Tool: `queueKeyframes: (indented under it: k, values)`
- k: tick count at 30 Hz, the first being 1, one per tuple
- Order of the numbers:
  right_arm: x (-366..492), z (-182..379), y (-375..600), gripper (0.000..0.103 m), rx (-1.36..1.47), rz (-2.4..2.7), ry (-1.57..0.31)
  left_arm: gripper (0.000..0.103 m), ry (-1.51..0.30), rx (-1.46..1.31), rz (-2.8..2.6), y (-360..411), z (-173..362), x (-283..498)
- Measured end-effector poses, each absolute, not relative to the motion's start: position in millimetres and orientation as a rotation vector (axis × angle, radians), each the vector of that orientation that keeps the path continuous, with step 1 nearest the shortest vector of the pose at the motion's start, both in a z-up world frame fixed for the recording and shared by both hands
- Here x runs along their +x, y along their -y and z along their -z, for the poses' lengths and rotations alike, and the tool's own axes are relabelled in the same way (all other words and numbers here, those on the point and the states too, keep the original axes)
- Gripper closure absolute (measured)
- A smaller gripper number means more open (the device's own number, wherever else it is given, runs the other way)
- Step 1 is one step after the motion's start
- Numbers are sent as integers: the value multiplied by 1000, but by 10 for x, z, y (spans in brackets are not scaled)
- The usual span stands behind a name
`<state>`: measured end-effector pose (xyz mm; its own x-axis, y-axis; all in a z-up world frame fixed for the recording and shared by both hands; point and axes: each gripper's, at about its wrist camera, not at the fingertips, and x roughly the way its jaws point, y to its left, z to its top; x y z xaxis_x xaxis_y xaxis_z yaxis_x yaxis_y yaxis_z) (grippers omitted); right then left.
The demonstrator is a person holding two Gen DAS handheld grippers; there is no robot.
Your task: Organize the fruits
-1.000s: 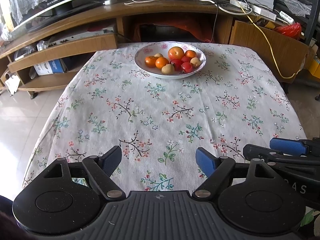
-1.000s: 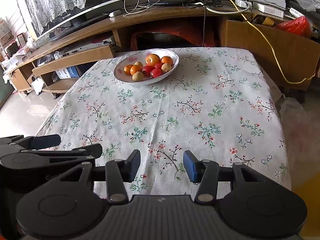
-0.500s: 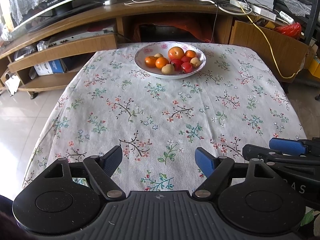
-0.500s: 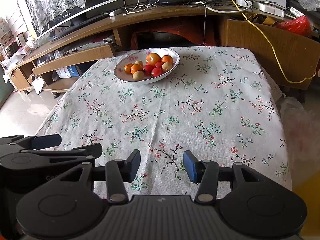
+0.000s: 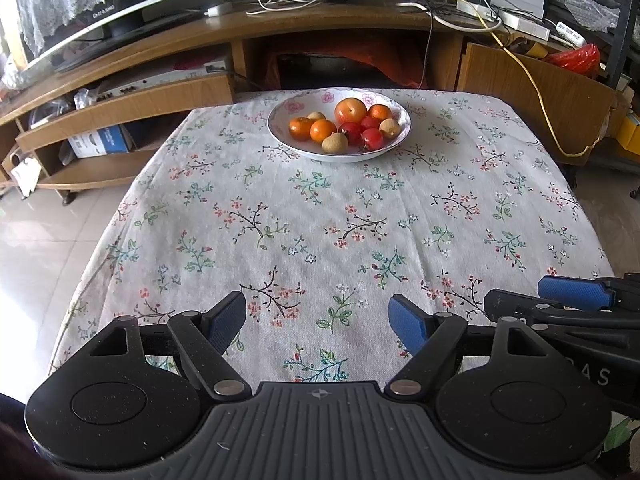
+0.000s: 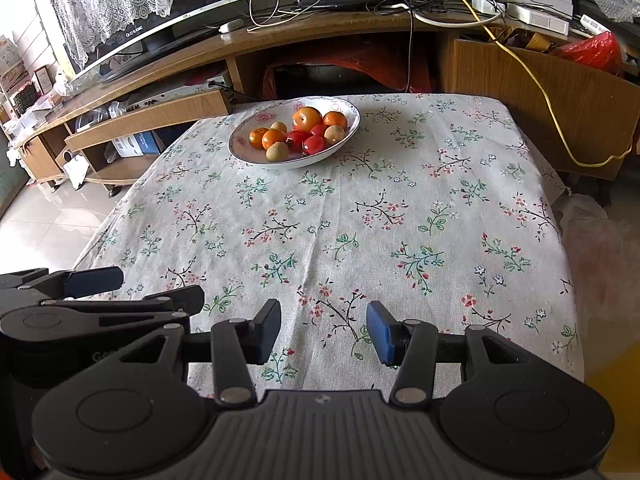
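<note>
White bowl at upper centre holds mixed fruits. Left gripper and right gripper, both agape and empty, sit well apart from it at the lower frame

The worktop wears a matt woven cloth with a printed floral pattern, its weave slightly coarse; the bowl looks like glossy glazed ceramic, white with pink flowers; the oranges in it have a smooth sheen, the brown fruits a dull rough skin; each hand-held gripper, left and right, is matt black speckled plastic with textured blue pads and bright metal pivot pins; the cabinet behind is smooth wood-grain board; the floor is glossy tile.
</note>
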<state>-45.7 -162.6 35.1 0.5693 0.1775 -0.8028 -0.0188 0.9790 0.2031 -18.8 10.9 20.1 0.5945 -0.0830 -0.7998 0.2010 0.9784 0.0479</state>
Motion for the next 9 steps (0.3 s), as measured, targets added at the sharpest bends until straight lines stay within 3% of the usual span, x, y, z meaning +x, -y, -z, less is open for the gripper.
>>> queueKeyframes:
  k: [5, 9]
  values:
    - [-457, -360, 1617, 57, 179, -118, -956, 18, -916, 133, 159, -117, -211, -191]
    - [-456, -394, 1626, 57, 182, -113, -941, 10, -889, 123, 132, -137, -251, -201]
